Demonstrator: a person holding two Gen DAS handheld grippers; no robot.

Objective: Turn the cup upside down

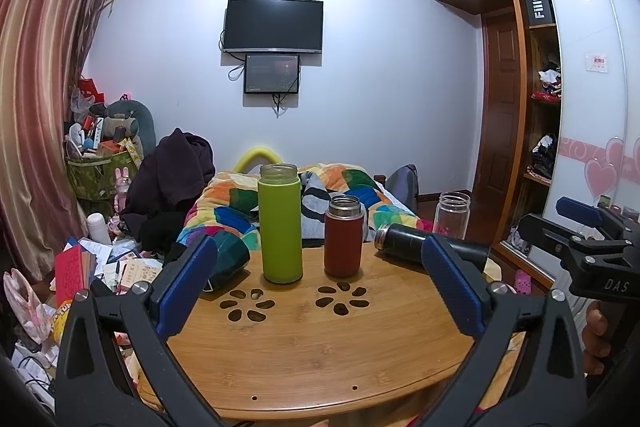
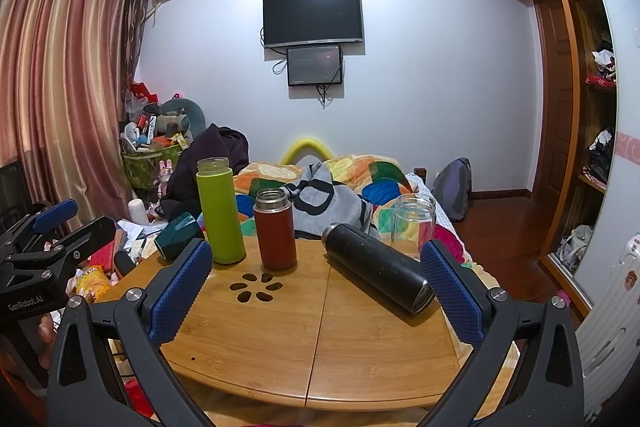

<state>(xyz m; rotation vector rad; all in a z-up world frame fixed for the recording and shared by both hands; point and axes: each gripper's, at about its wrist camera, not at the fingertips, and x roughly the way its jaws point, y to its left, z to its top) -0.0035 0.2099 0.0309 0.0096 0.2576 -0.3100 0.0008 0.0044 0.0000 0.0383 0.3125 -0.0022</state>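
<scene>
- Blue-padded left gripper [image 1: 316,283] fills the foreground, jaws spread wide, nothing between them, hovering over the near edge of the bamboo desk [image 1: 320,355].
- Right gripper [image 2: 316,291] matches it: jaws wide apart, empty, with the lying black flask [image 2: 378,267] just ahead of its right finger.
- Which cup is the target? The task doesn't say. The red cup [image 1: 344,237] stands upright mid-desk, steel mouth open and facing up, and looks the likeliest pick; that's my guess.
- Step in hand, as I read it: approach only. Nothing is grasped, and no cup is inverted yet.
- Next move calls for one gripper closing across the red cup's body, lifting clear, rolling it over and setting it mouth-down on bare desk.
- Green bottle [image 1: 280,225] stands just left of the red cup, lidless; its contents can't be seen.
- Risk: the green bottle is close enough to be clipped during the roll.
- Clear glass jar [image 2: 414,223] stands at the far right, lidless and apparently empty.
- Dark teal cup [image 2: 178,235] lies tipped on its side at the desk's left edge.
- Behind the desk, a colourful quilt [image 1: 240,203] covers the bed.
</scene>
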